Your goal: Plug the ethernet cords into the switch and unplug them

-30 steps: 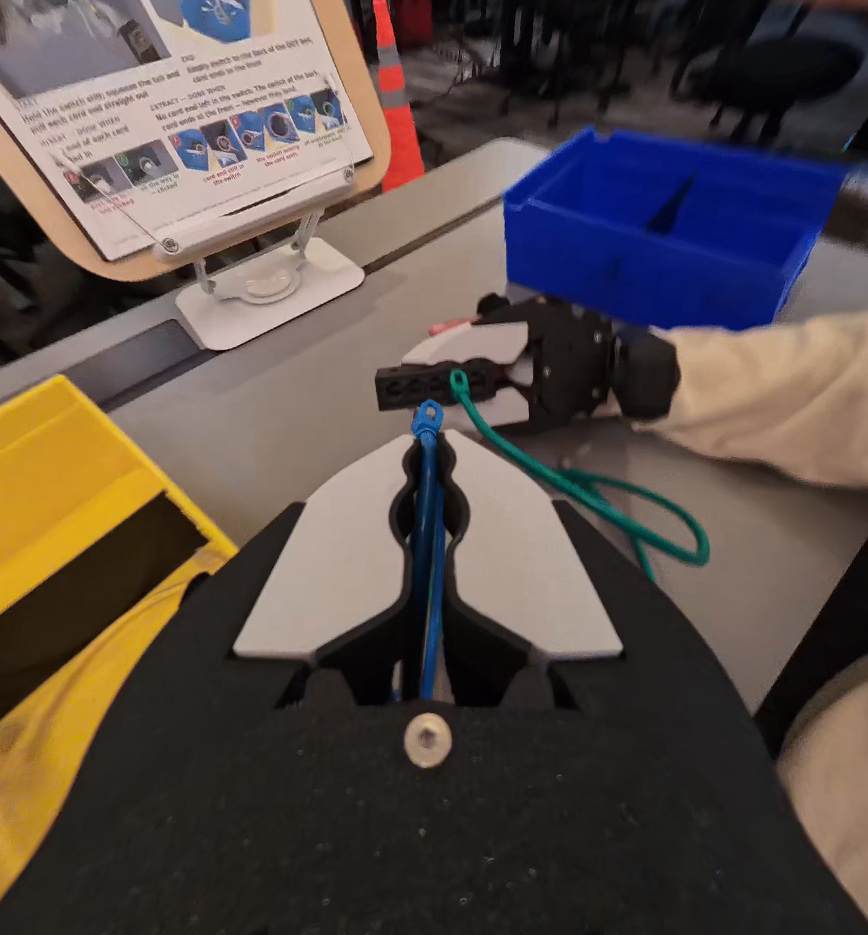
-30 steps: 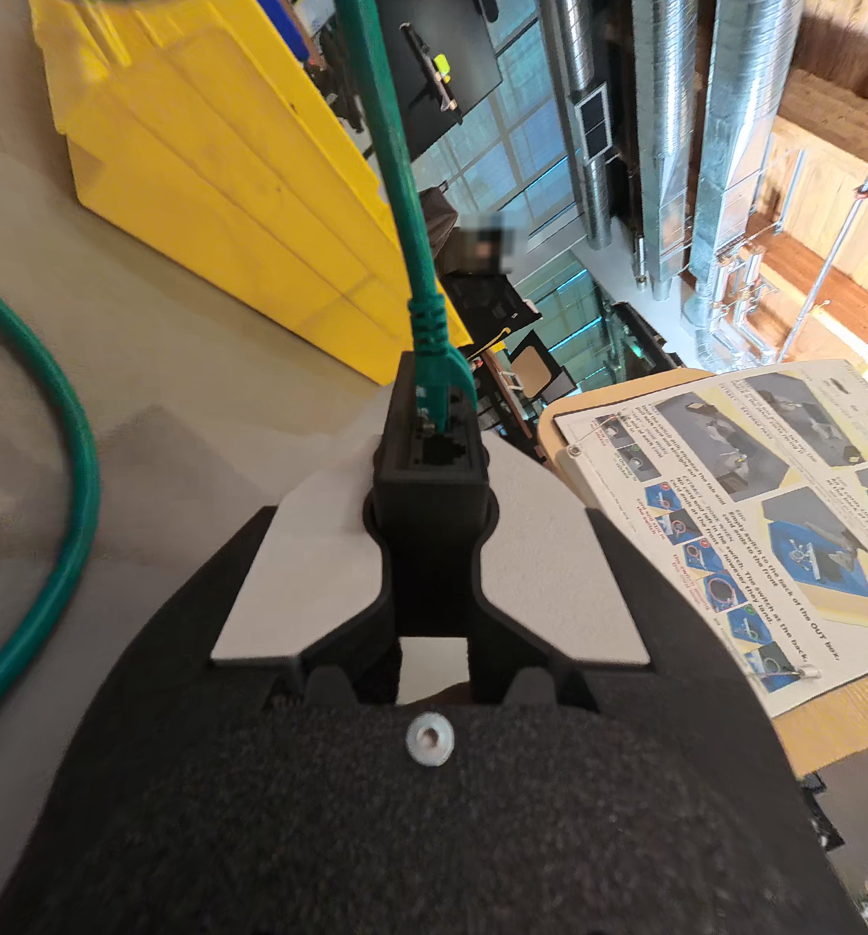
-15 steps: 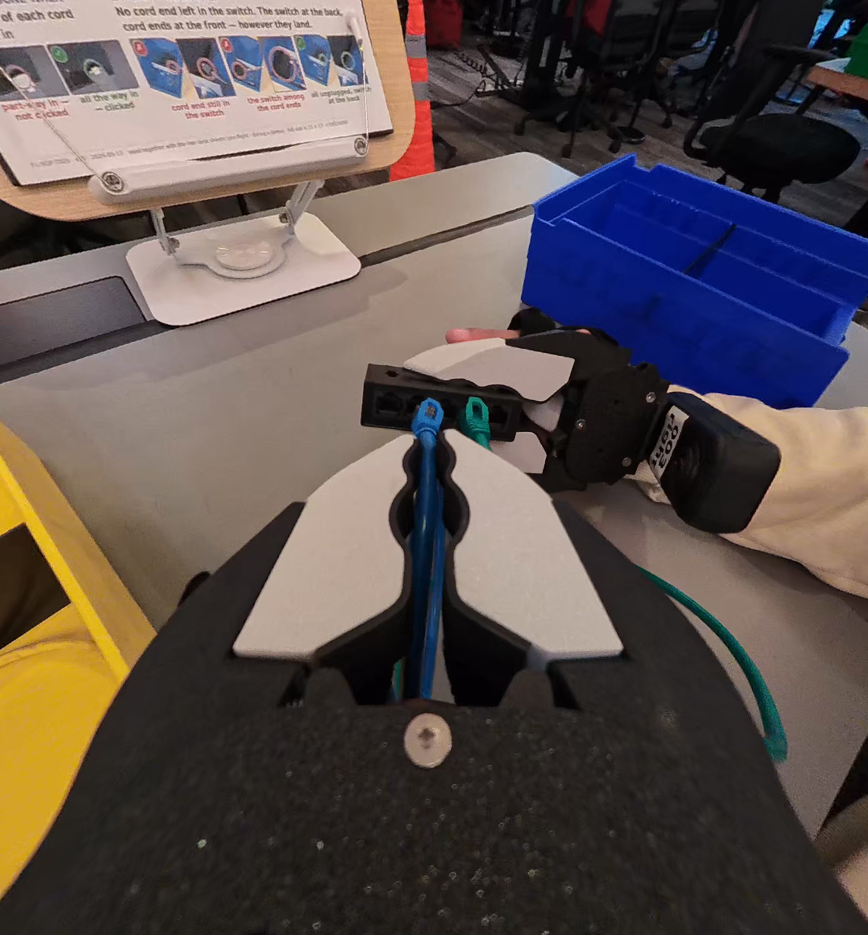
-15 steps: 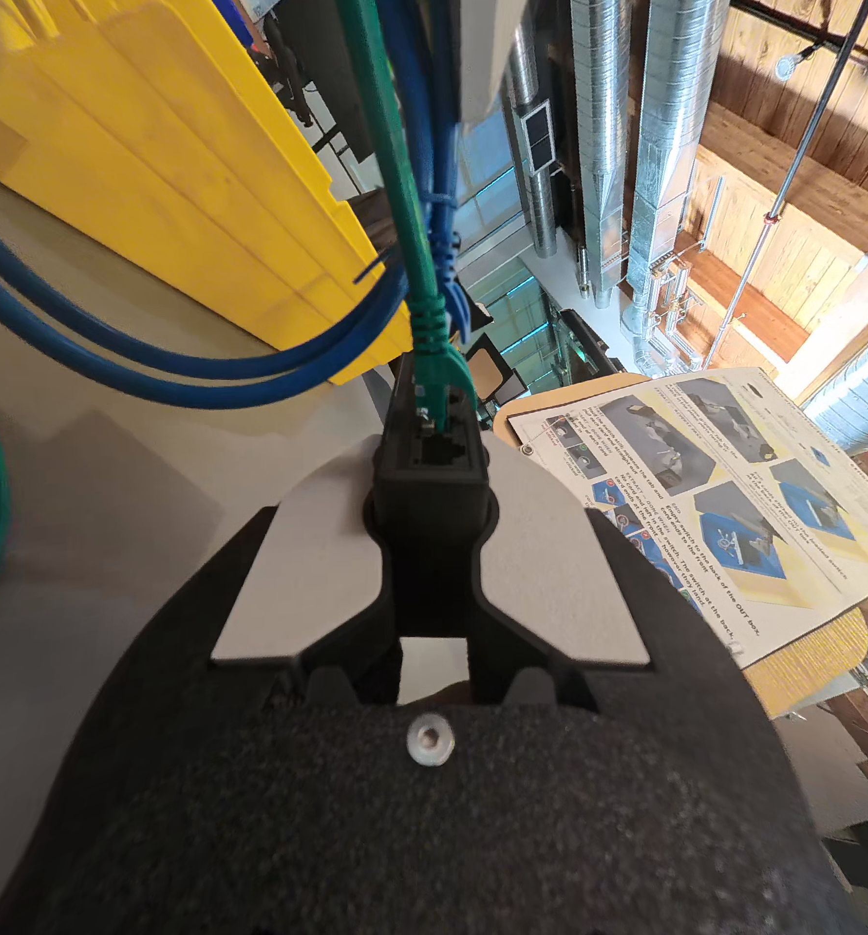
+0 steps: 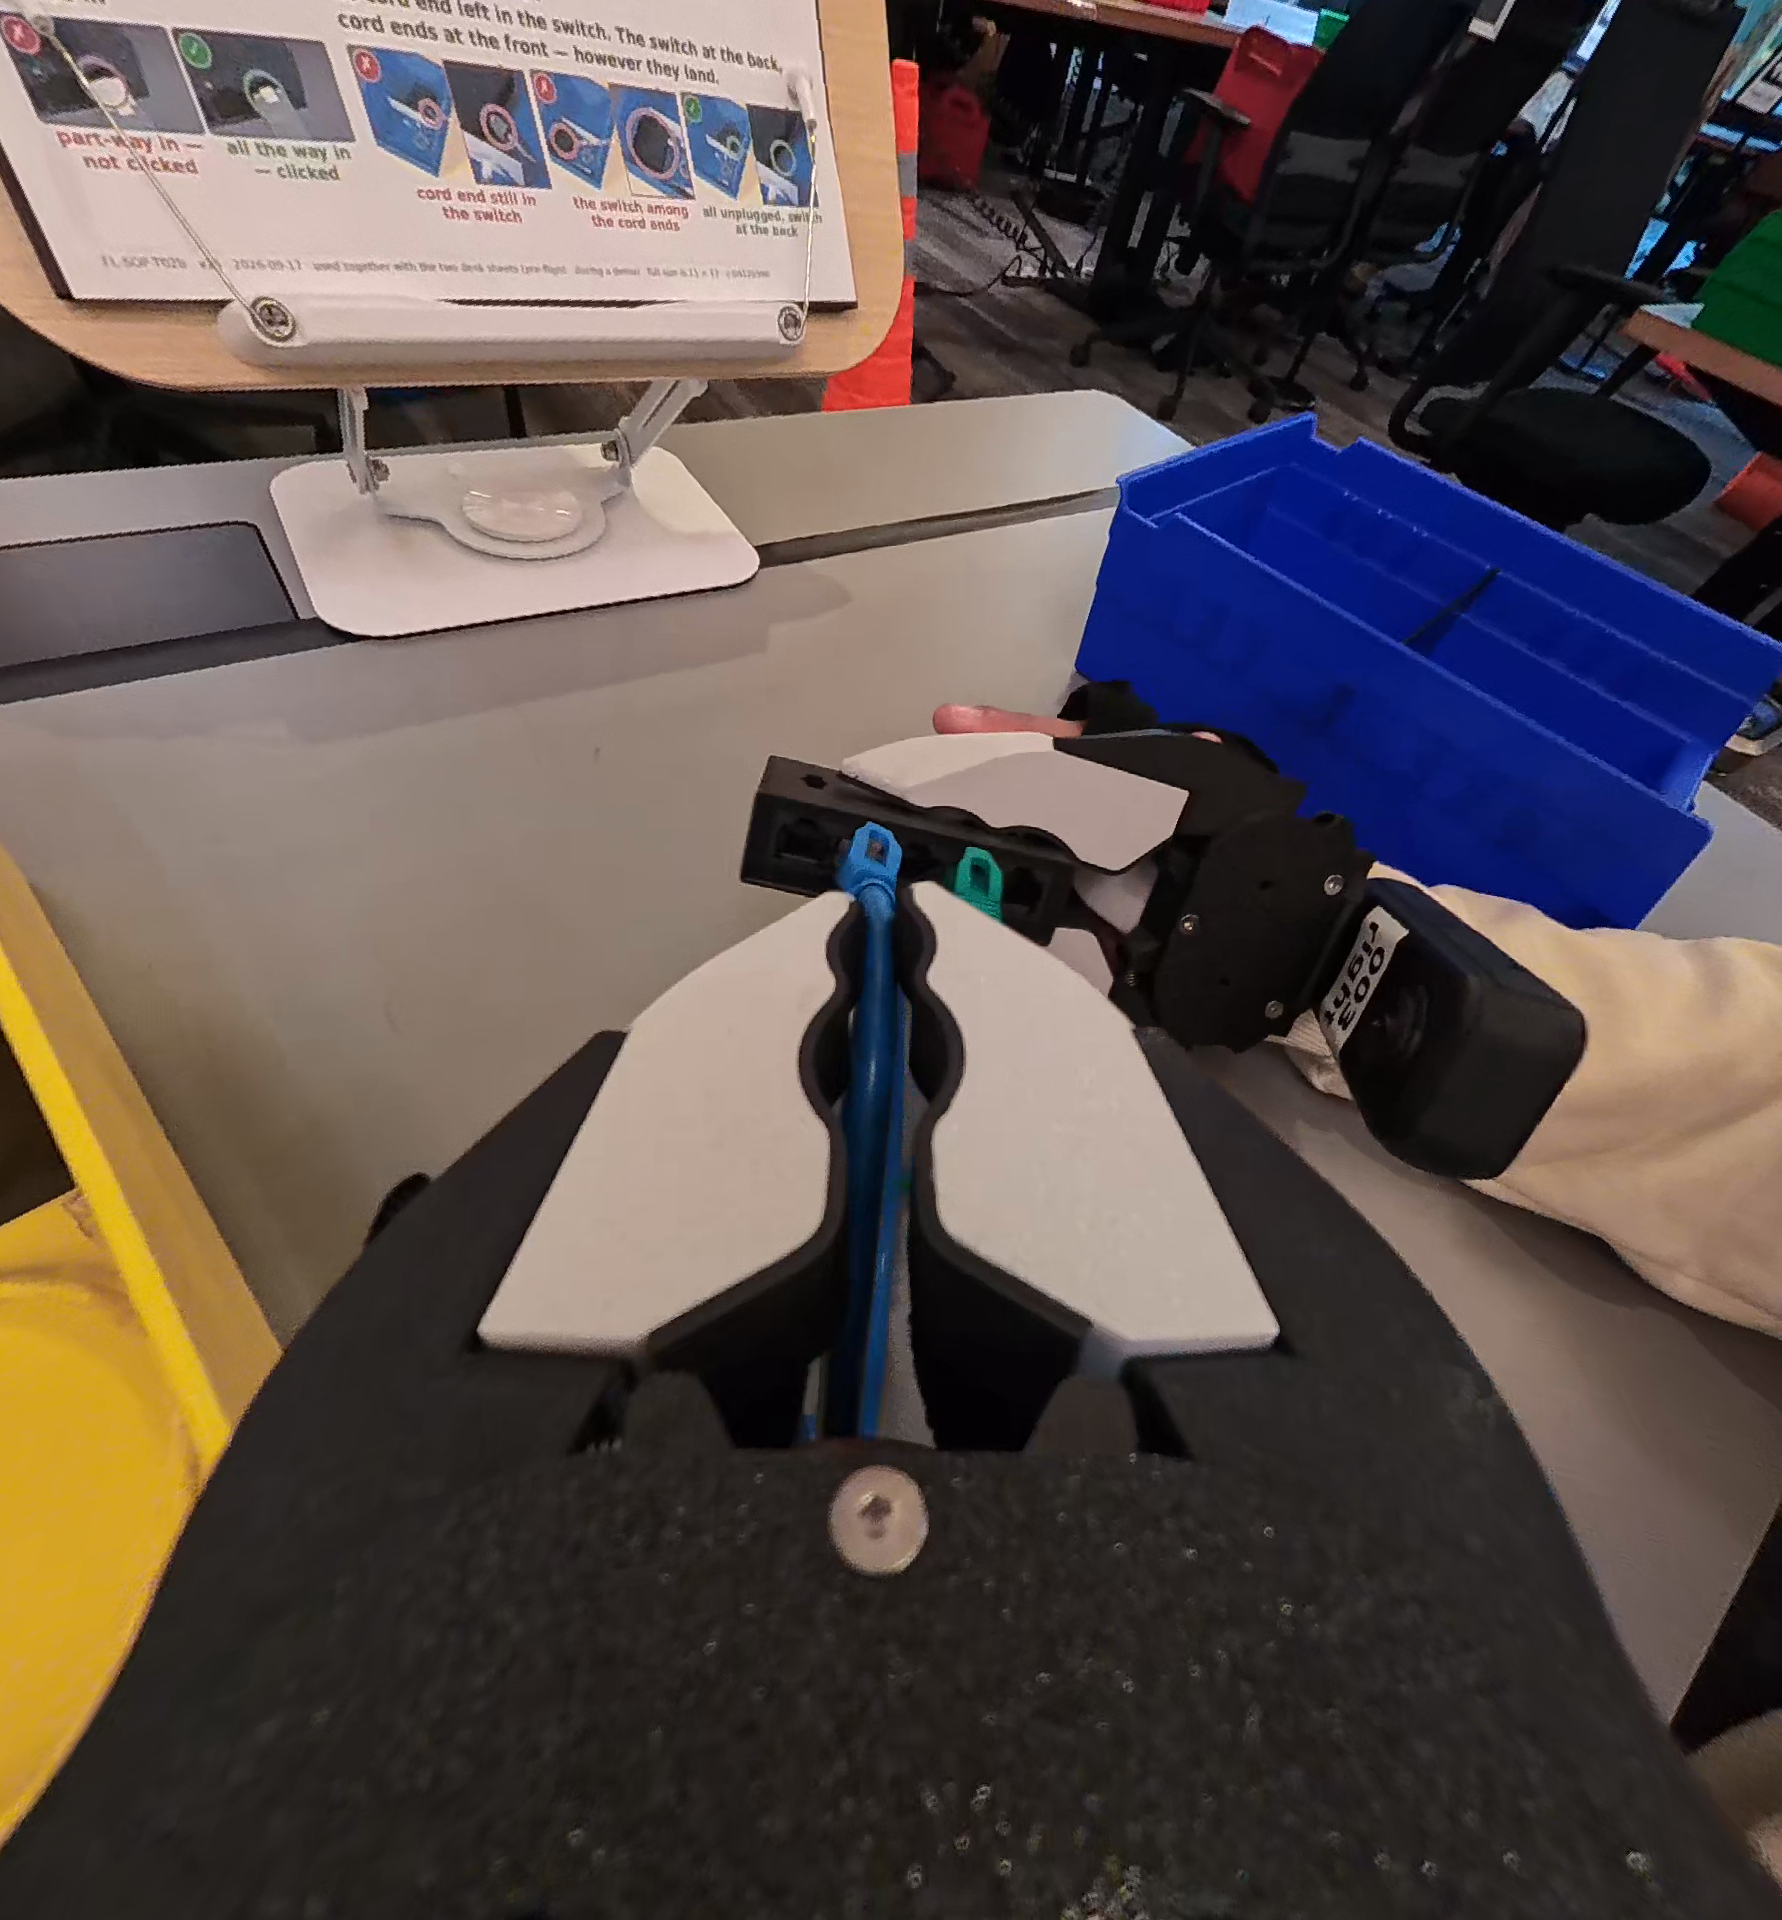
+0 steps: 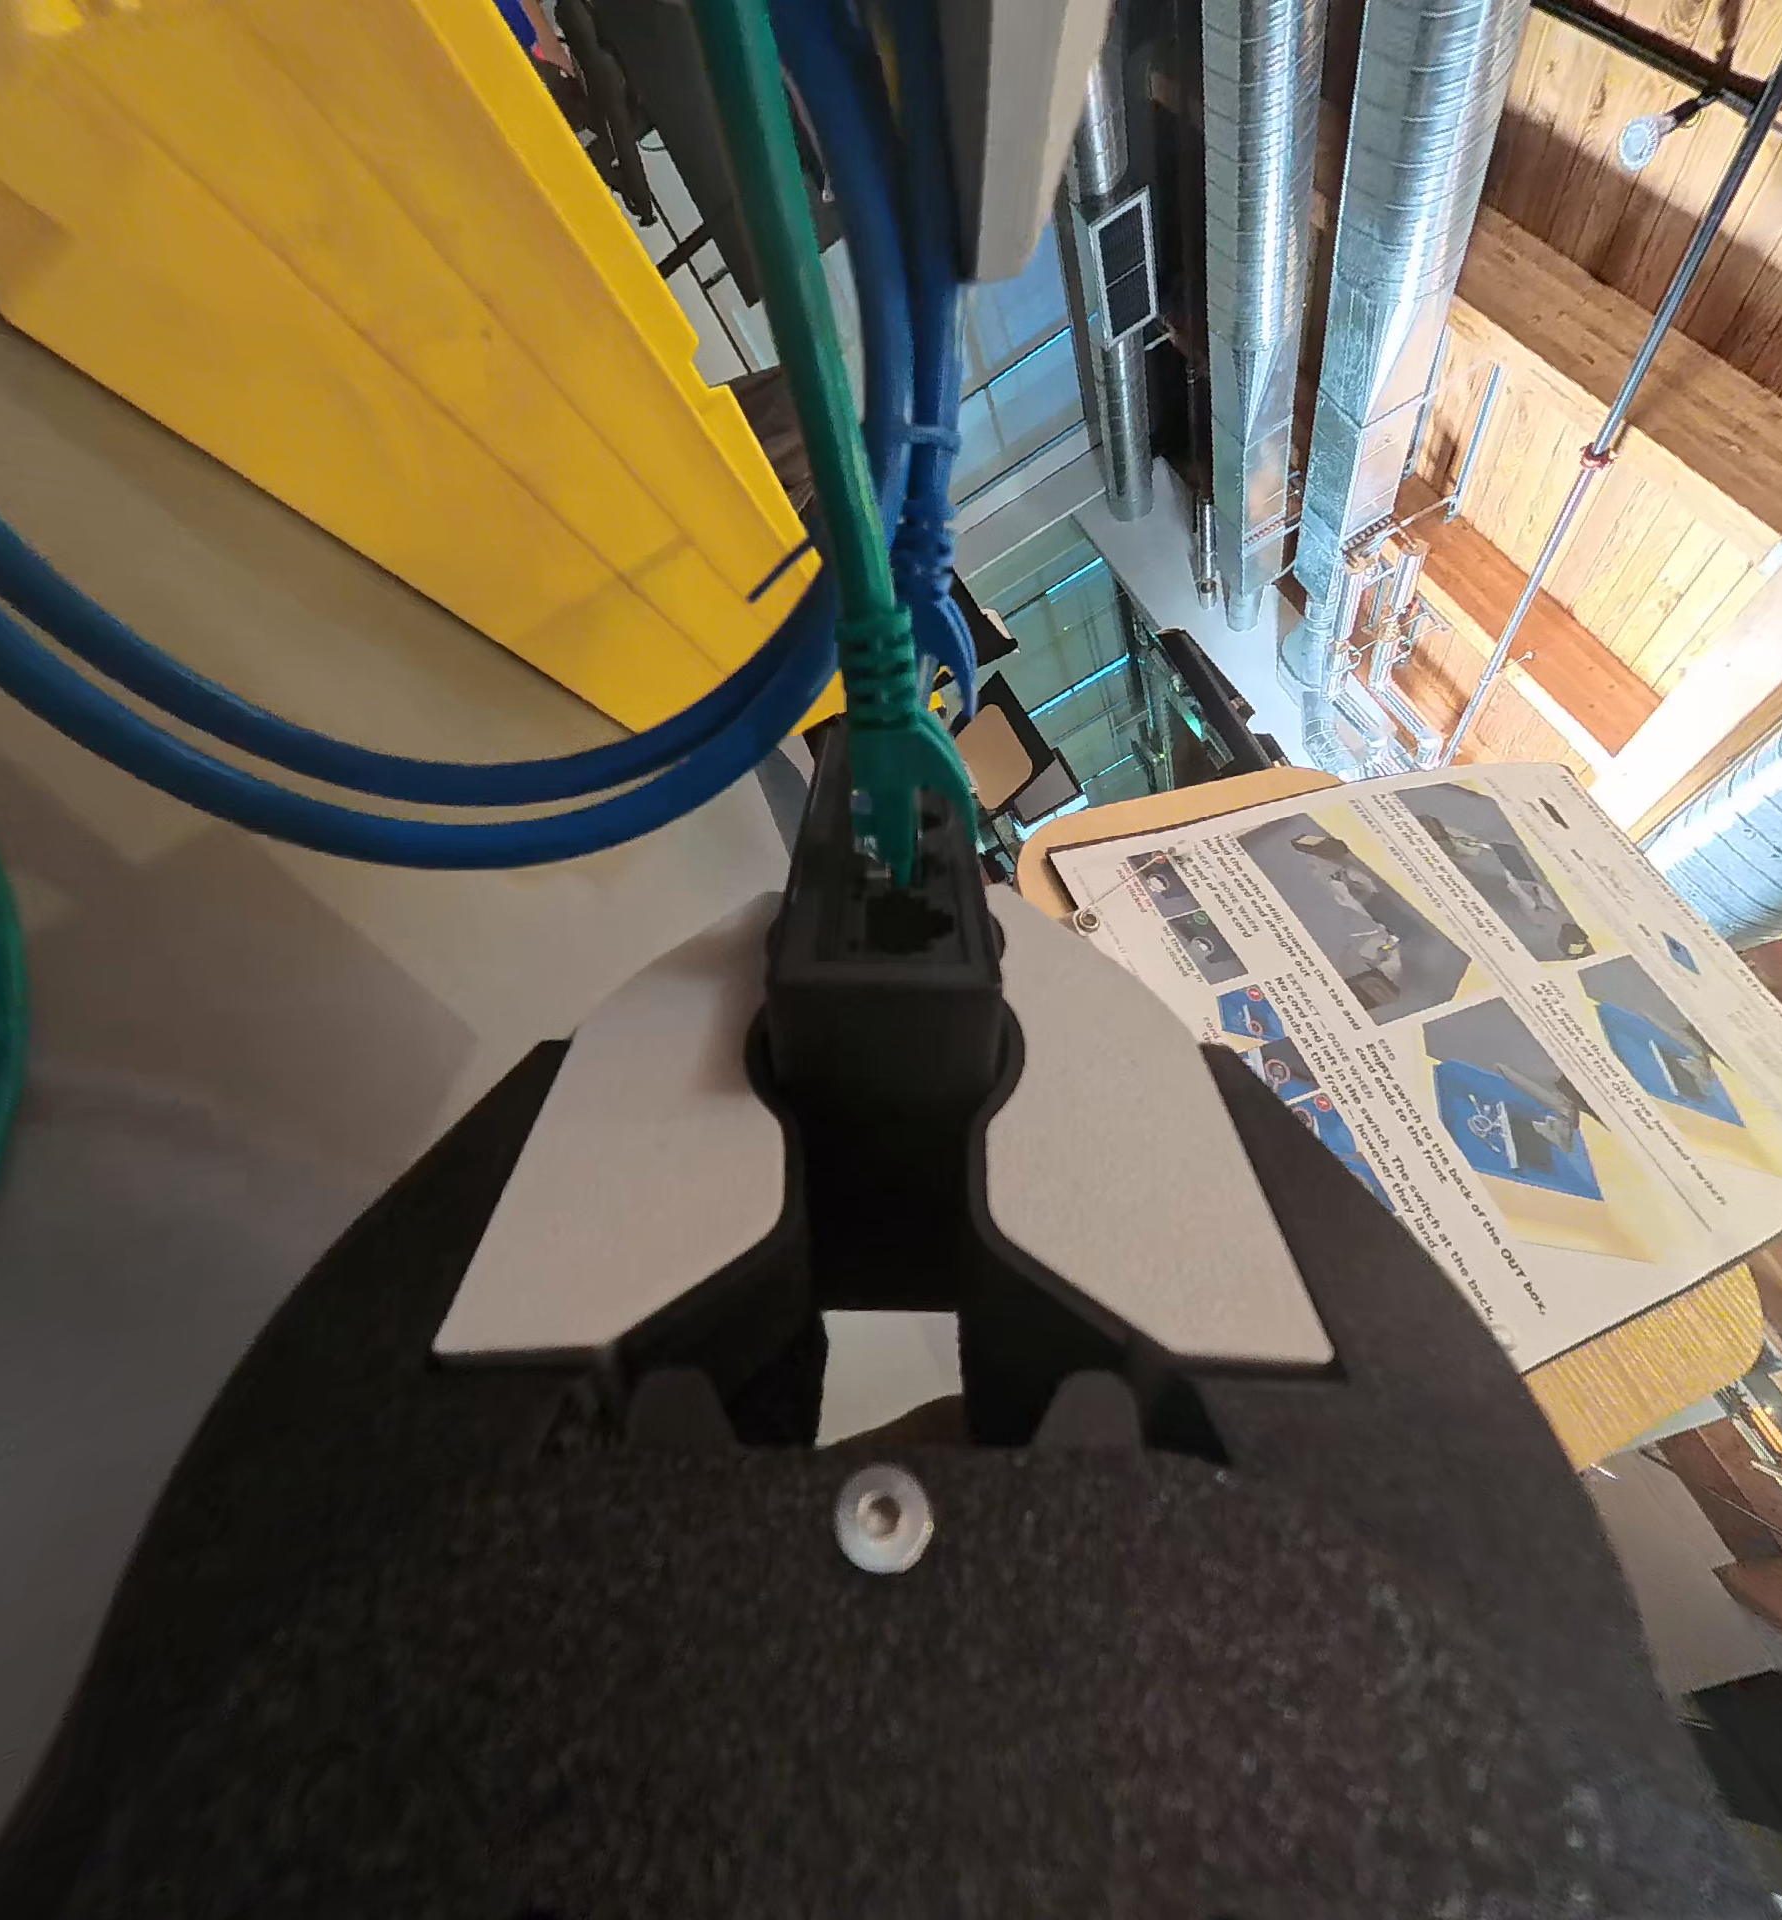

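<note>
My left gripper (image 5: 874, 914) is shut on a blue ethernet cord (image 5: 871, 1049). The cord's plug (image 5: 869, 854) is at a port on the front of the black switch (image 5: 814, 831). A green cord's plug (image 5: 975, 878) sits in a port to its right. My right gripper (image 5: 980, 831) is shut on the switch and holds it sideways above the grey table. In the right wrist view the switch (image 6: 887, 977) stands between the pads, with the green cord (image 6: 871, 665) plugged in and the blue cord (image 6: 928, 540) just behind it, looping left.
A blue divided bin (image 5: 1417, 665) stands at the right behind the right gripper. A yellow bin (image 5: 45, 1299) is at the left edge. An instruction sheet on a wooden stand (image 5: 430, 208) with a white base (image 5: 513, 540) is at the back. A cream sleeve (image 5: 1645, 1091) crosses the right side.
My left gripper has carried the blue plug forward up to the switch's ports. The right gripper has turned the switch's ports to face the left gripper. The blue cord has come into the right wrist view.
</note>
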A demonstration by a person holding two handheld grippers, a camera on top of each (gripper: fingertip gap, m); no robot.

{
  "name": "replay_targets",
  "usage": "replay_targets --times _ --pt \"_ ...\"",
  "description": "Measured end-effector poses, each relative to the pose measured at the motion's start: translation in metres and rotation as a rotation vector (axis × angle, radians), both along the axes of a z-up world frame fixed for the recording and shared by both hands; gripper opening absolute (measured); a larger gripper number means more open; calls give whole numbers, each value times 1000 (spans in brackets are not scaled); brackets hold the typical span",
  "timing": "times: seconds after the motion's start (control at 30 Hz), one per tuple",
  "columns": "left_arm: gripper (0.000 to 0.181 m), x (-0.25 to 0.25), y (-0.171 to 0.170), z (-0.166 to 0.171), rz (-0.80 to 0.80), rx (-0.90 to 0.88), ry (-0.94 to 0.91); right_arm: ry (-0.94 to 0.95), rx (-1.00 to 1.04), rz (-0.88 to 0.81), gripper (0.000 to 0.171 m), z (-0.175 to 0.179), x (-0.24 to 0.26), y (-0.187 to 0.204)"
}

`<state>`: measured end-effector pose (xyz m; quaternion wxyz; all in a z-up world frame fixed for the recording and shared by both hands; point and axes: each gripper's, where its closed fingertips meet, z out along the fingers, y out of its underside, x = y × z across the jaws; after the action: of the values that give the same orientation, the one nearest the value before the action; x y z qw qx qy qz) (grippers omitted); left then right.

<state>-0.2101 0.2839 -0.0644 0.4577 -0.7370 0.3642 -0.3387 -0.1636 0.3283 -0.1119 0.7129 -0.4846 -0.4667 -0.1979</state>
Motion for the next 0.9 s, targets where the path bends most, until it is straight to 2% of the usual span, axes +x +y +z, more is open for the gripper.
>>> replay_targets --times 0.23,0.4,0.5,0.9 --pt "5 1 -2 1 12 45 0 18 -3 -1 29 2 1 -1" --pt "5 -3 1 4 -22 -123 -160 -4 24 1 29 4 -1 -3" --pt "5 -4 2 4 -40 -160 -218 6 18 1 30 4 -1 -2" --pt "5 -3 6 4 -24 -113 -204 24 7 2 30 5 1 0"
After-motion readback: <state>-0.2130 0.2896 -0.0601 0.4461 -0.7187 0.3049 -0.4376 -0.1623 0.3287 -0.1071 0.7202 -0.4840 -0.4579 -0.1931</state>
